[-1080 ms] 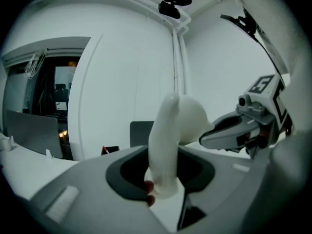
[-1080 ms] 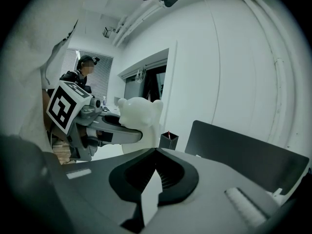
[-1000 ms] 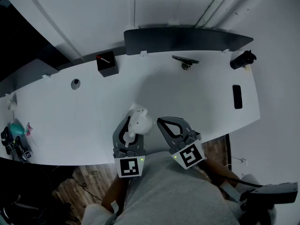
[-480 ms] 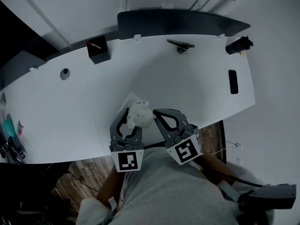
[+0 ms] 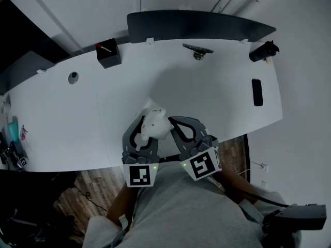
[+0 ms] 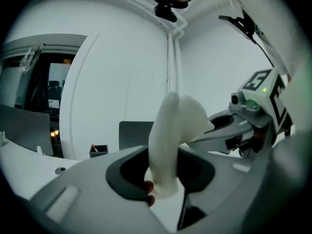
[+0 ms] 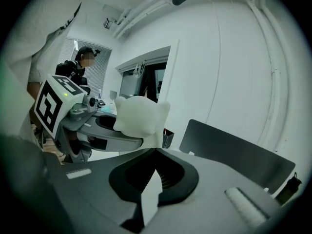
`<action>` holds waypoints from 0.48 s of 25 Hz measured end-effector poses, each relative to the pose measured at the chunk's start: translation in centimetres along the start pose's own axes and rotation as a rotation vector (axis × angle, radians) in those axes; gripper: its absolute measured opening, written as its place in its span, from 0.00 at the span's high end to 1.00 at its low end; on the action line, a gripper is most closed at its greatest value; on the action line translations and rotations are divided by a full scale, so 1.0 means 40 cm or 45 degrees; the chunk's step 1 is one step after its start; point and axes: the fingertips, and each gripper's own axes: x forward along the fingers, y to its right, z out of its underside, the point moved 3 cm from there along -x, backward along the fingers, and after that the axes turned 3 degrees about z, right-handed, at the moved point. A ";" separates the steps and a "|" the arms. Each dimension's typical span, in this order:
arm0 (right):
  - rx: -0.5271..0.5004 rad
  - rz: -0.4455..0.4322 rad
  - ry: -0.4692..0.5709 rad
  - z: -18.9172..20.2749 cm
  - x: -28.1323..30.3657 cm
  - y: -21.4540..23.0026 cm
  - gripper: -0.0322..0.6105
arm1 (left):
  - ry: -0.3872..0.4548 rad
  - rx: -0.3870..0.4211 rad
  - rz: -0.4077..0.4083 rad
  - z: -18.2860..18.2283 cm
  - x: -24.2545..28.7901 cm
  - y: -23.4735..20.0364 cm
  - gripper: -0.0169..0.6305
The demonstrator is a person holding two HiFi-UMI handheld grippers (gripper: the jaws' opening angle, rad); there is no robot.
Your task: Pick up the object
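The left tool (image 5: 146, 122) is clamped on a white toy (image 5: 154, 124) with two rounded ear-like bumps on top. Its jaws stand wide around the toy's body, which sits upright between them and shows a small reddish spot at its lower edge in the left gripper view. The toy is at the near edge of the white desk (image 5: 62, 128), just left of centre, and appears lifted off the surface. The right tool (image 5: 172, 120) hangs just beside it on the right, its tip close to the toy. Its jaws are pressed together with nothing between them, as the right gripper view shows. Both tools point away from the person, whose grey shirt (image 5: 181, 211) fills the near part of the head view. Along the far edge of the desk, a small black box (image 5: 108, 56) with a red-tipped pen in it stands at the left. A dark panel (image 5: 196, 26) stands upright behind the middle, with a dark bracket (image 5: 197, 49) just in front of it. A black cylindrical object (image 5: 262, 51) lies at the far right corner. A flat black device (image 5: 257, 92) lies near the right edge, well apart from the tools. A small round dark fitting (image 5: 73, 76) sits on the left part of the desk.
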 end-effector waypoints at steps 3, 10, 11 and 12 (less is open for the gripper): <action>0.013 0.004 0.020 0.017 -0.029 0.011 0.95 | -0.022 0.050 -0.036 0.004 0.001 0.031 0.76; 0.026 0.062 0.060 0.060 -0.102 0.020 0.95 | -0.035 0.038 -0.055 0.007 -0.015 0.128 0.76; 0.032 0.060 0.062 0.066 -0.116 0.022 0.95 | -0.038 0.046 -0.055 0.007 -0.016 0.144 0.76; 0.037 0.058 0.065 0.073 -0.130 0.024 0.95 | -0.037 0.052 -0.054 0.005 -0.016 0.161 0.76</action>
